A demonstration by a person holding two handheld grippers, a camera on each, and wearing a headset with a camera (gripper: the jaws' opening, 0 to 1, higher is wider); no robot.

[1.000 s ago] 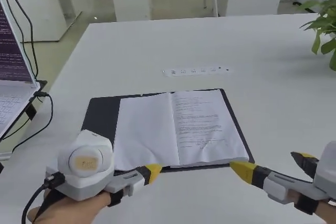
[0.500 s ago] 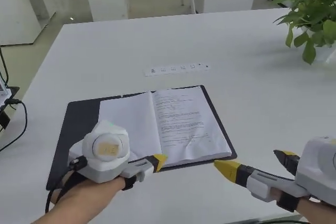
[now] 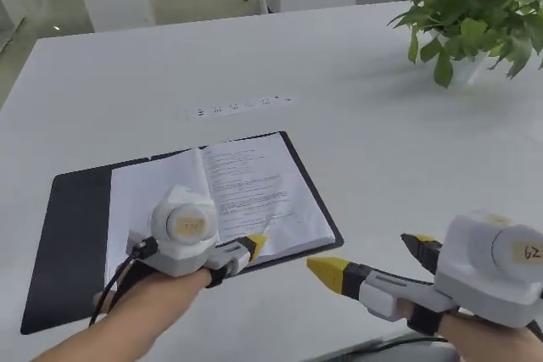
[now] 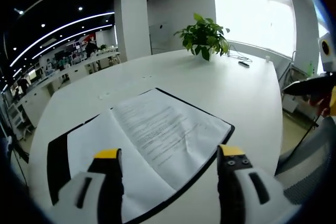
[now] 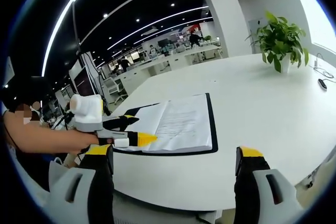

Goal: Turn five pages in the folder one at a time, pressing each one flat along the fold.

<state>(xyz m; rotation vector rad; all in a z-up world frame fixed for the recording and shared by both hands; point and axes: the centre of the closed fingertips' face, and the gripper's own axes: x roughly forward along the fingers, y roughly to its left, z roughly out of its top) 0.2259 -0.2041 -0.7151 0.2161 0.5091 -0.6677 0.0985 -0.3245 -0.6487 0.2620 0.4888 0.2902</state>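
Observation:
The black folder [image 3: 72, 239] lies open on the white table, a blank page on its left and a printed page [image 3: 254, 197] on its right. My left gripper [image 3: 246, 248] hovers open over the folder's near edge by the fold; in the left gripper view the left gripper [image 4: 169, 153] has the folder [image 4: 157, 129] just ahead of its wide-apart jaws. My right gripper [image 3: 373, 258] stands open with nothing in it, over bare table to the right of the folder's near right corner. In the right gripper view the right gripper [image 5: 174, 151] faces the folder [image 5: 184, 119] and the left gripper [image 5: 135, 129].
A white power strip [image 3: 242, 106] lies beyond the folder. A potted plant [image 3: 475, 6] stands at the far right of the table. The table's near edge runs close under both grippers. A small dark object [image 5: 320, 83] lies far right.
The head camera has swung to the right, so the laptop has left the view. My left gripper has edged forward onto the folder's near edge. The pages lie as before.

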